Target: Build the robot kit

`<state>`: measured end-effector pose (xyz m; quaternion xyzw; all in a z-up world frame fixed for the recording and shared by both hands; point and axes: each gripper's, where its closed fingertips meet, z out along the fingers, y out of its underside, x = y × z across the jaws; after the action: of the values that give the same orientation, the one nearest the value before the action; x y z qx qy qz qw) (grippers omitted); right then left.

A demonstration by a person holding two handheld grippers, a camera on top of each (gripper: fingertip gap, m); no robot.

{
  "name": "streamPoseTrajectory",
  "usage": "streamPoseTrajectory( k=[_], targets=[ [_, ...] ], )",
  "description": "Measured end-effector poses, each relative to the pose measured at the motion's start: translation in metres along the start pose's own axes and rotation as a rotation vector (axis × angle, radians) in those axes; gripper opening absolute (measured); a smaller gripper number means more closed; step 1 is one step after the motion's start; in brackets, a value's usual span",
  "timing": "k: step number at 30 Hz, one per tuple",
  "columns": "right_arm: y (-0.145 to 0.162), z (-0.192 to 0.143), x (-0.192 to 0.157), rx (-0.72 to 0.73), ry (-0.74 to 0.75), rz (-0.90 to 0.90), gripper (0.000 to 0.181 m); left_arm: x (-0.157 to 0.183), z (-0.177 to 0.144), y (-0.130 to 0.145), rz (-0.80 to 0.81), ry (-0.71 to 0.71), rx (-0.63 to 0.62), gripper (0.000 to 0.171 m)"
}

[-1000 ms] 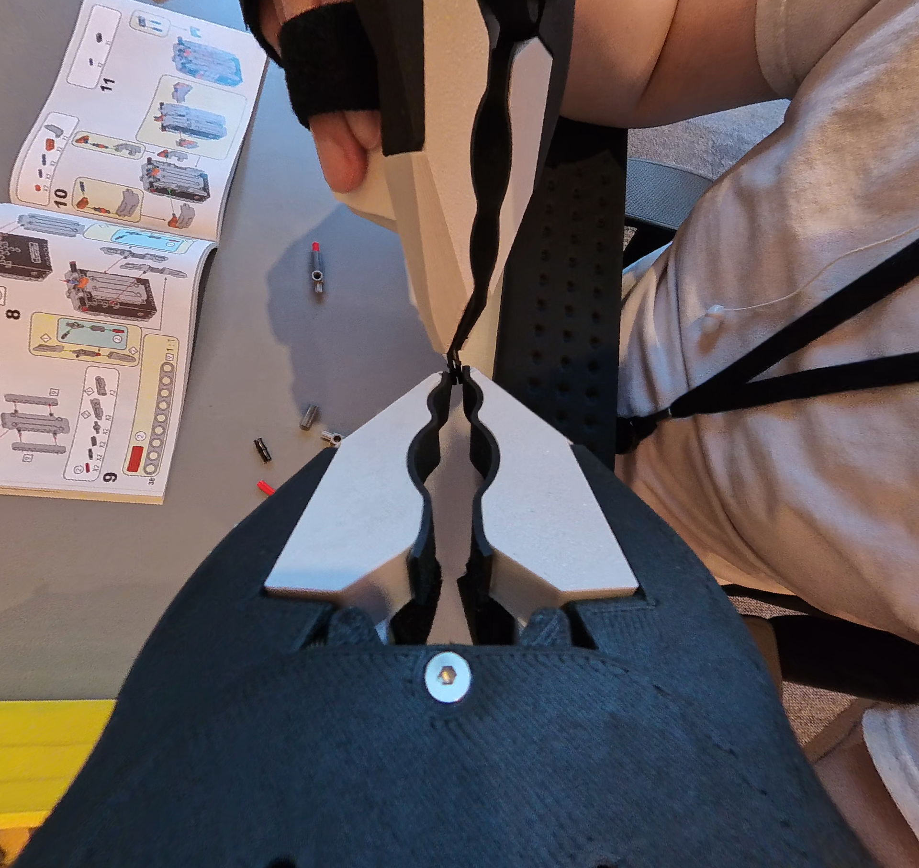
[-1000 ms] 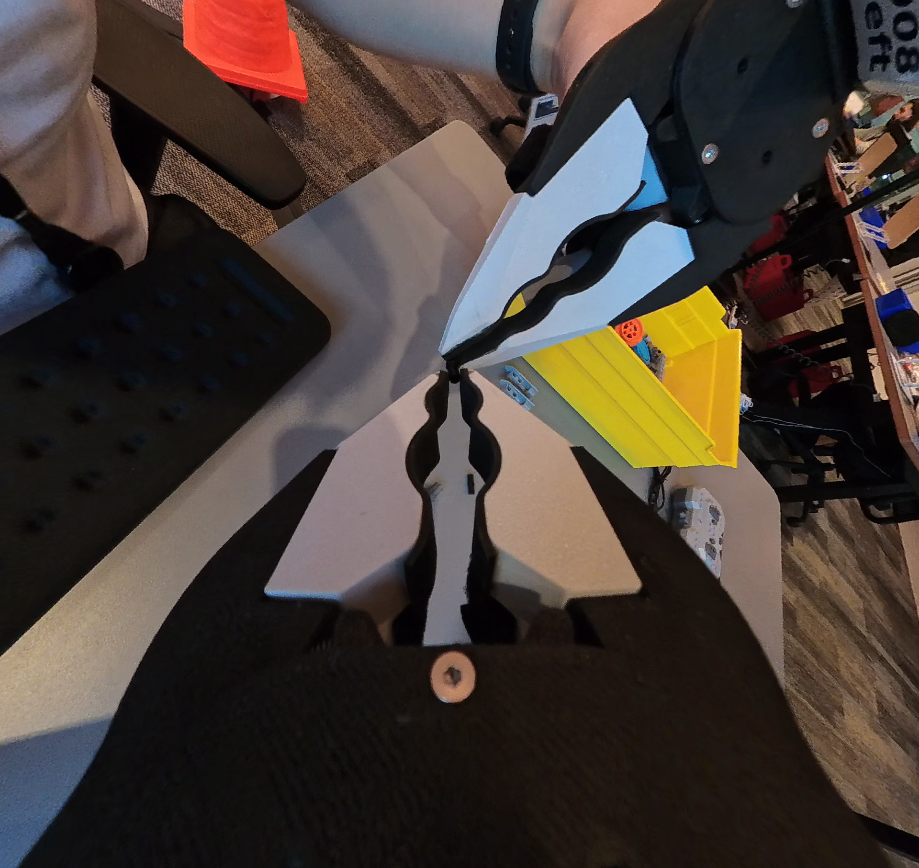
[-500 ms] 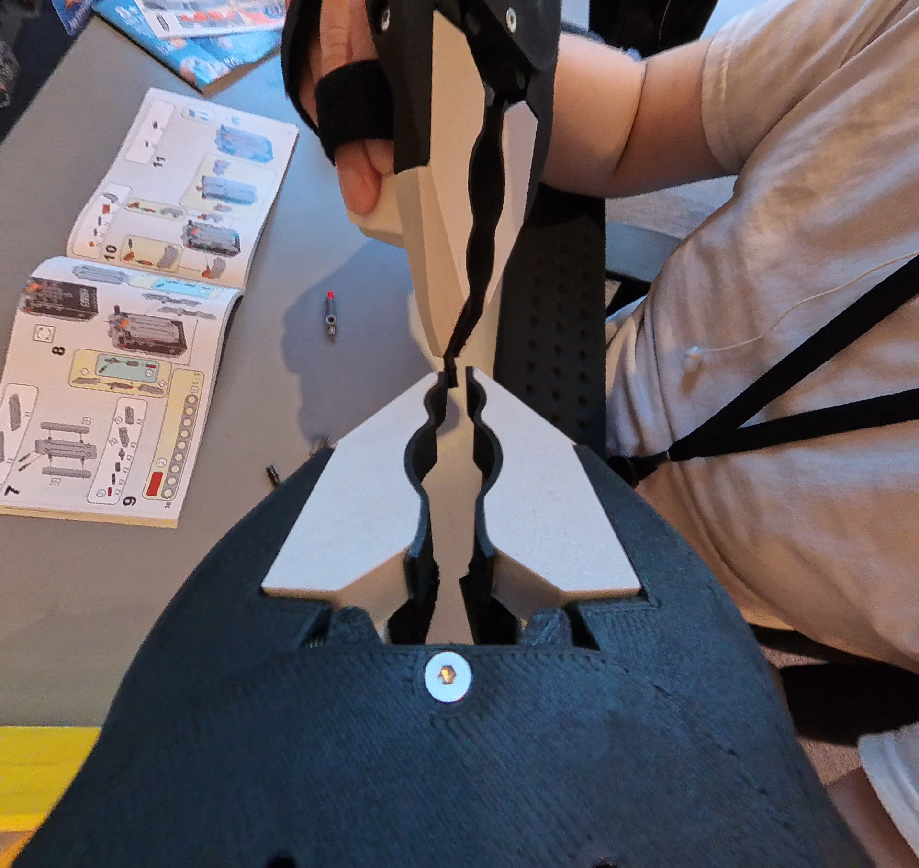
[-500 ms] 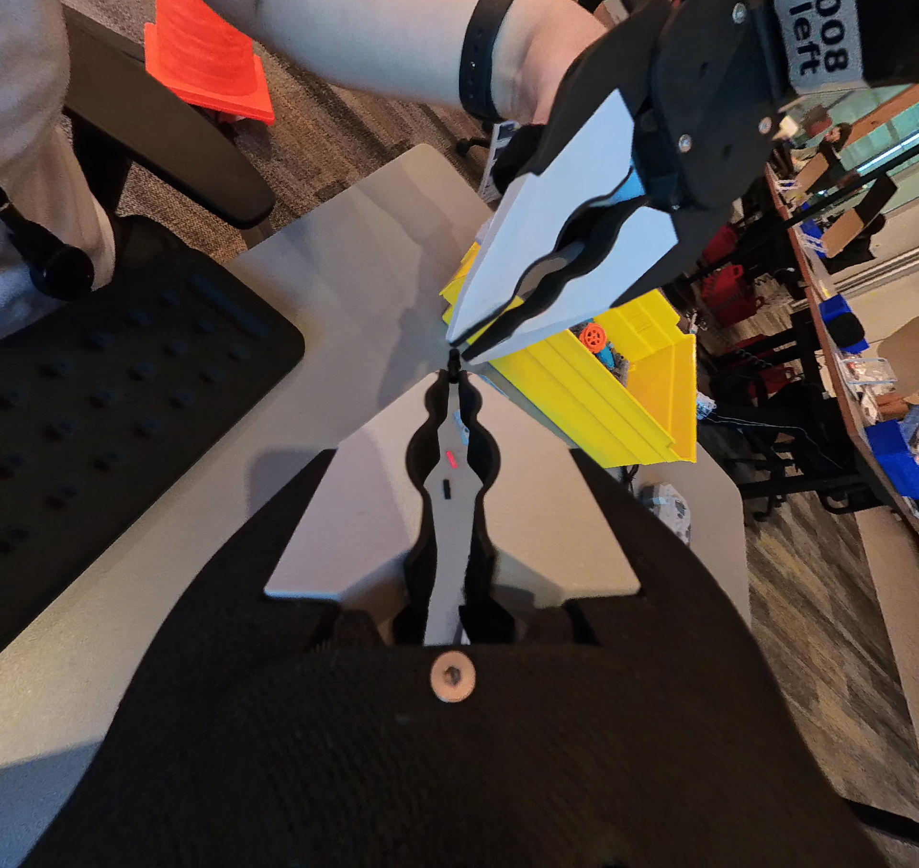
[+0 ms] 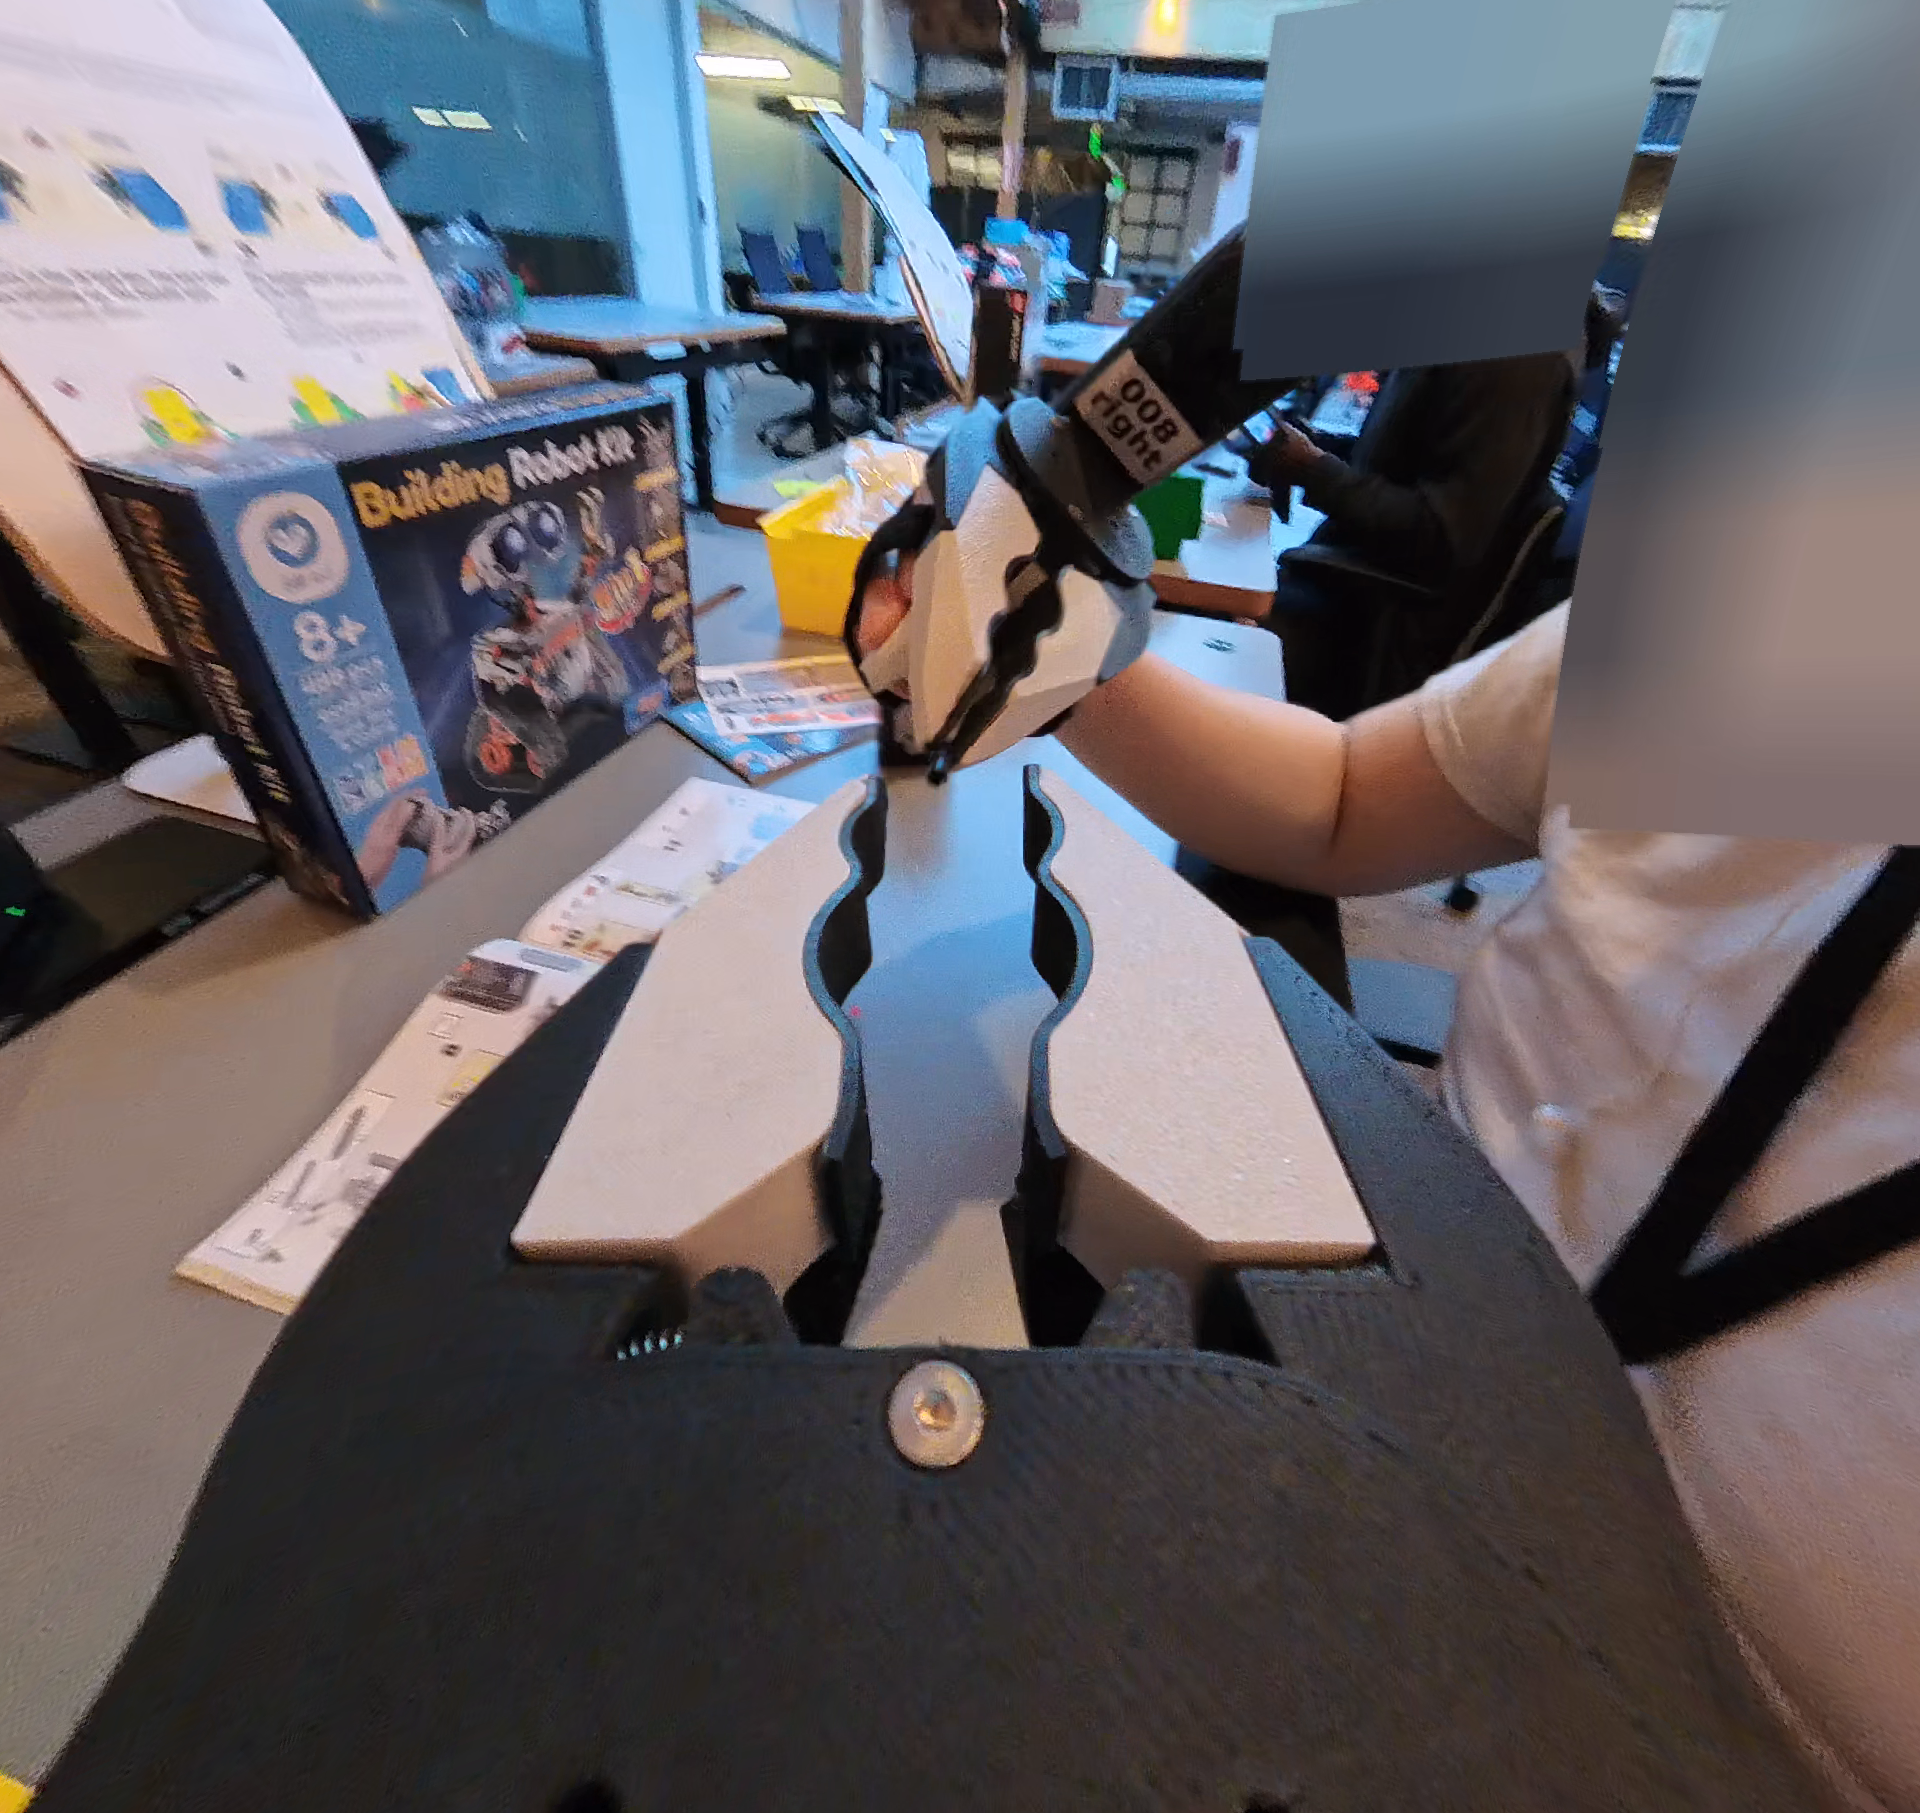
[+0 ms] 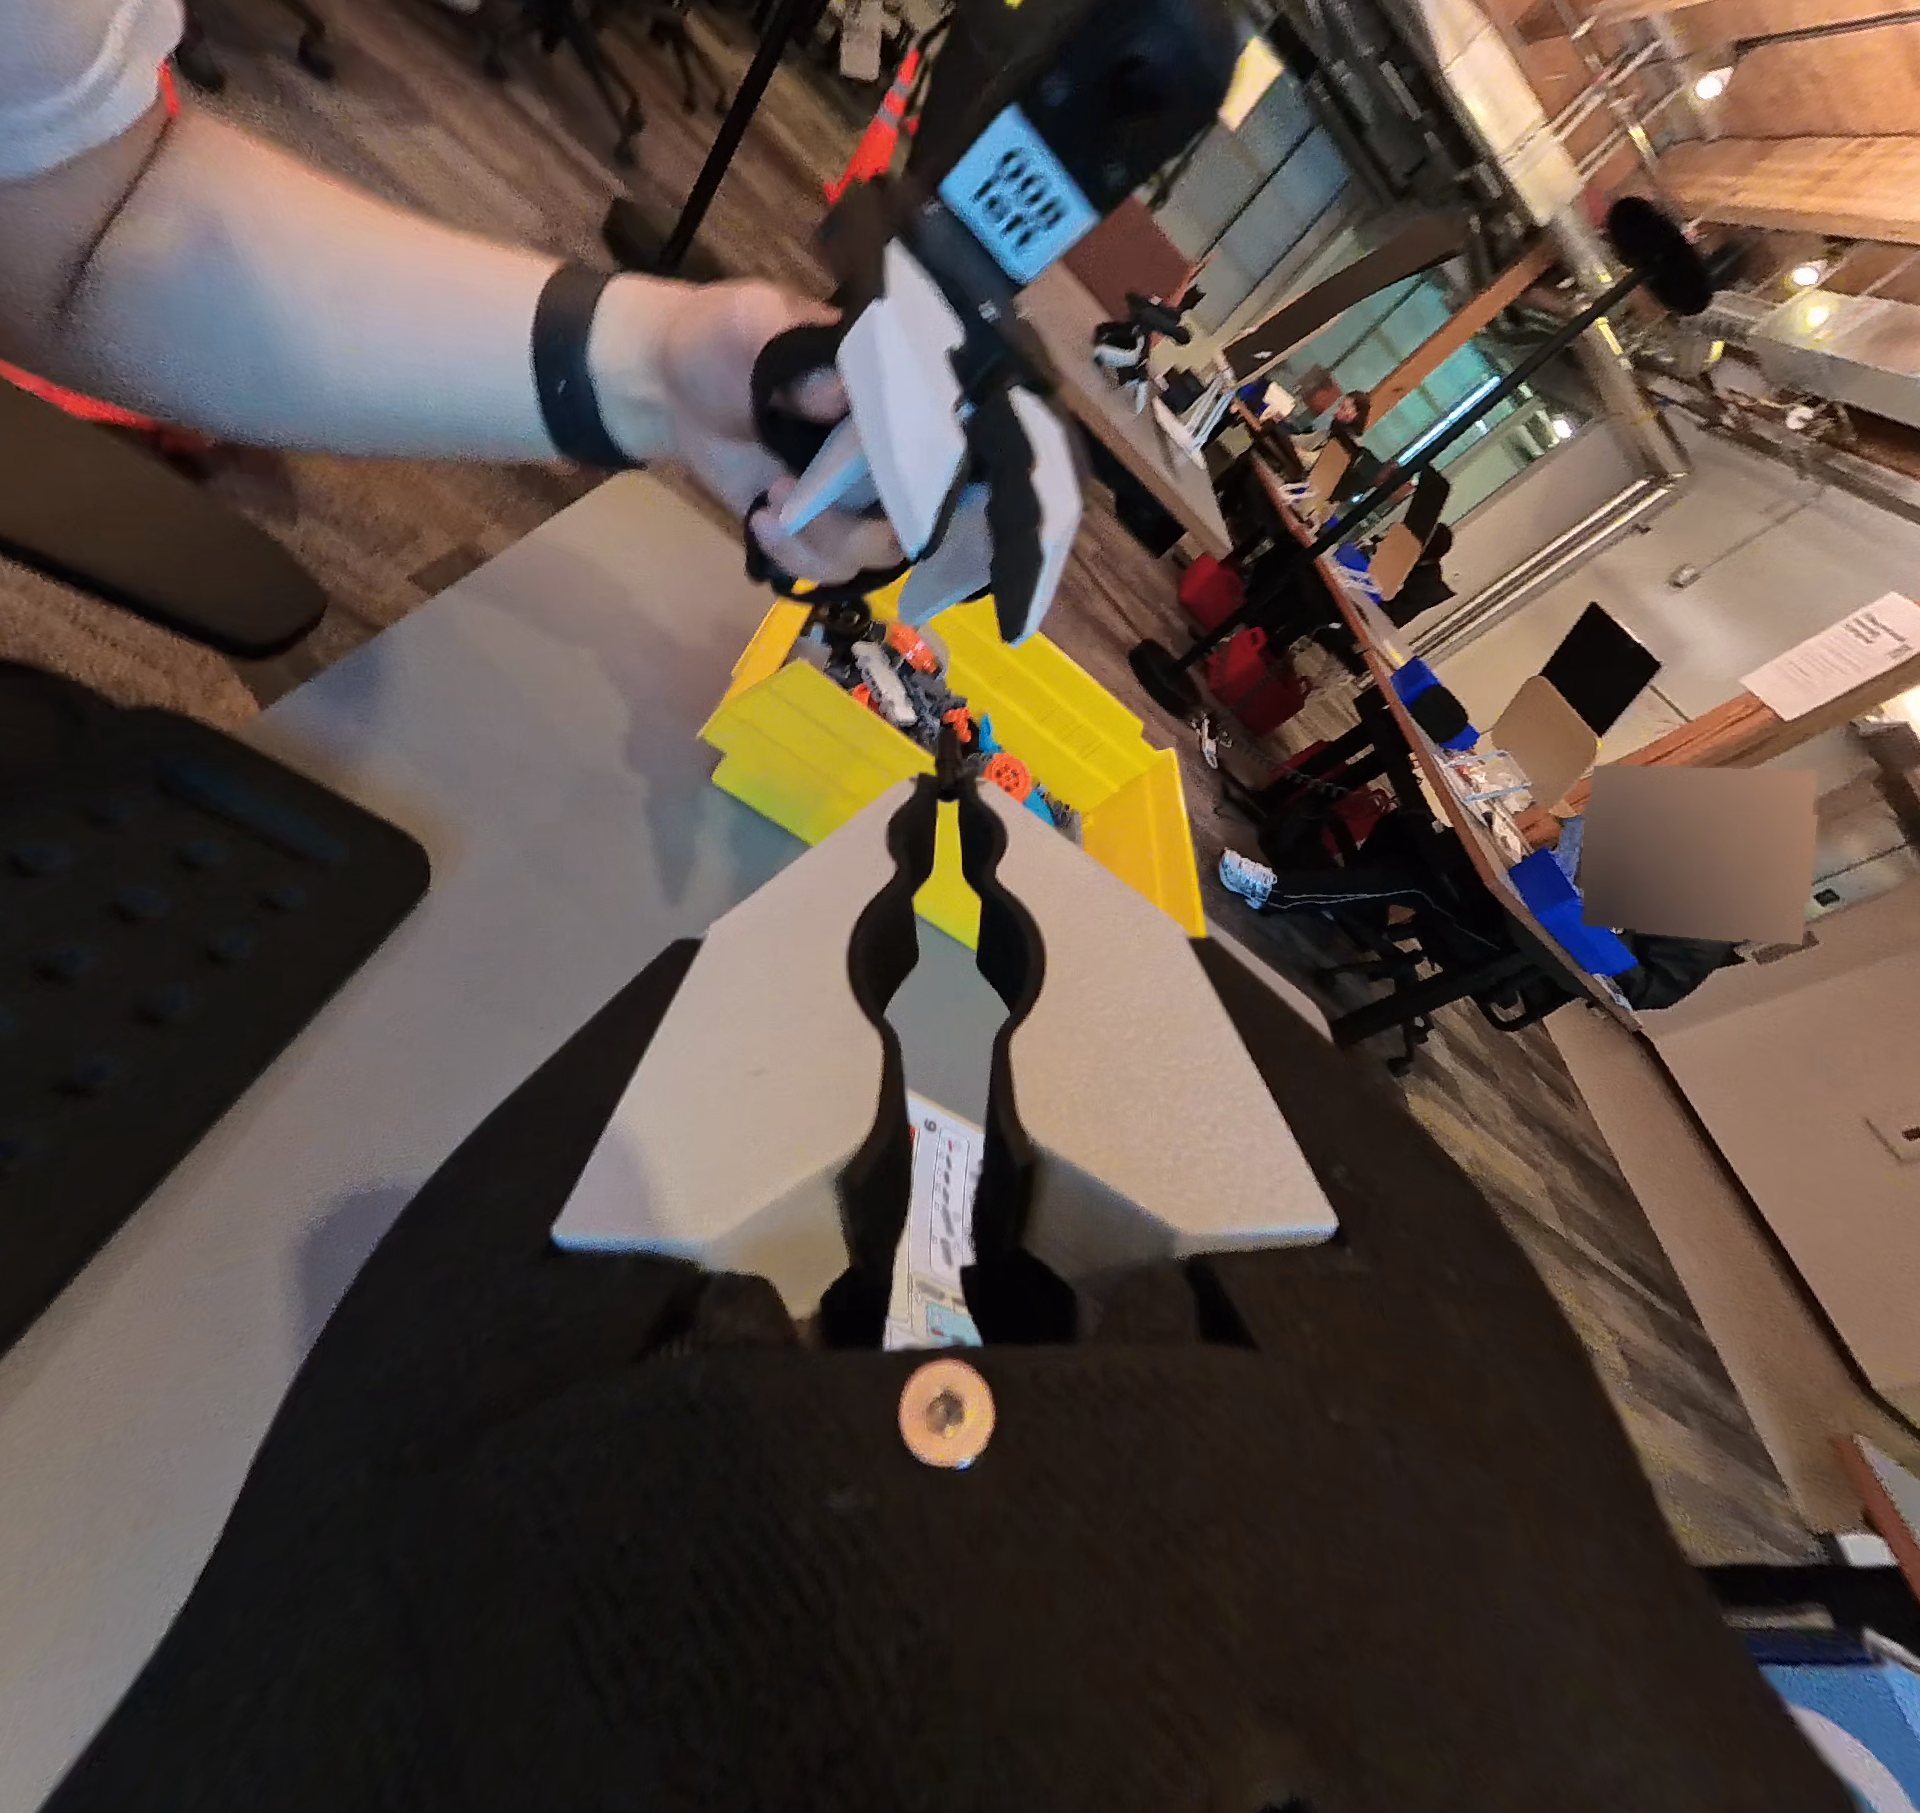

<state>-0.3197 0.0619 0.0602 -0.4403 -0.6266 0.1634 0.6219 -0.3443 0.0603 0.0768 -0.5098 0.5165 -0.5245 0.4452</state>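
My left gripper (image 5: 951, 784) is open and empty, with a wide gap between its fingers, above the grey table (image 5: 156, 1140). My right gripper (image 6: 945, 789) is shut on a small dark pin (image 6: 948, 761) that sticks out of its tips. In the left wrist view the right gripper (image 5: 951, 745) hangs tip-down just beyond my left fingertips, with the pin (image 5: 938, 774) at its point. In the right wrist view the left gripper (image 6: 966, 589) is held in a hand up and ahead, apart from my right tips.
A blue robot-kit box (image 5: 416, 641) stands at the left. An open instruction booklet (image 5: 623, 890) lies on the table. A yellow bin (image 6: 1049, 714) holds several small parts. A black perforated chair back (image 6: 156, 932) is at the left. Other desks and people are behind. My left and right fingertips are right by each other.
The left gripper has opened and let go of the pin that both tips pinched. The two grippers have drawn apart, and both have tilted up from the table towards the room.
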Motion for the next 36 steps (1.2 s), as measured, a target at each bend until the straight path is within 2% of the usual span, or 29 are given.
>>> streamPoseTrajectory(
  k=[3, 6, 9, 12, 16, 21, 26, 36],
  targets=[
    [-0.007, -0.003, 0.01, 0.043, 0.023, 0.103, 0.003, -0.007, -0.002, -0.002, 0.077, -0.08, 0.061, 0.026],
    [-0.017, -0.006, 0.018, 0.107, 0.031, 0.2, 0.003, -0.014, -0.002, -0.001, 0.18, -0.167, 0.052, 0.029],
    [-0.024, -0.012, 0.023, 0.146, 0.048, 0.219, 0.003, -0.01, 0.002, -0.004, 0.214, -0.172, 0.066, 0.024],
    [-0.025, -0.014, 0.023, 0.126, 0.075, 0.147, 0.003, -0.006, 0.01, -0.009, 0.131, -0.125, 0.099, 0.011],
    [-0.027, -0.014, 0.018, 0.12, 0.082, 0.062, 0.003, -0.002, 0.022, -0.019, -0.101, -0.01, 0.145, 0.011],
    [-0.024, -0.013, 0.018, 0.103, 0.086, 0.039, 0.003, 0.004, 0.03, -0.025, -0.264, 0.097, 0.165, 0.009],
    [-0.021, -0.013, 0.018, 0.089, 0.086, 0.033, 0.003, 0.001, 0.036, -0.016, -0.316, 0.097, 0.125, 0.005],
    [-0.016, -0.01, 0.016, 0.06, 0.074, 0.033, 0.003, -0.003, 0.037, -0.011, -0.304, 0.066, 0.098, 0.002]
  ],
)
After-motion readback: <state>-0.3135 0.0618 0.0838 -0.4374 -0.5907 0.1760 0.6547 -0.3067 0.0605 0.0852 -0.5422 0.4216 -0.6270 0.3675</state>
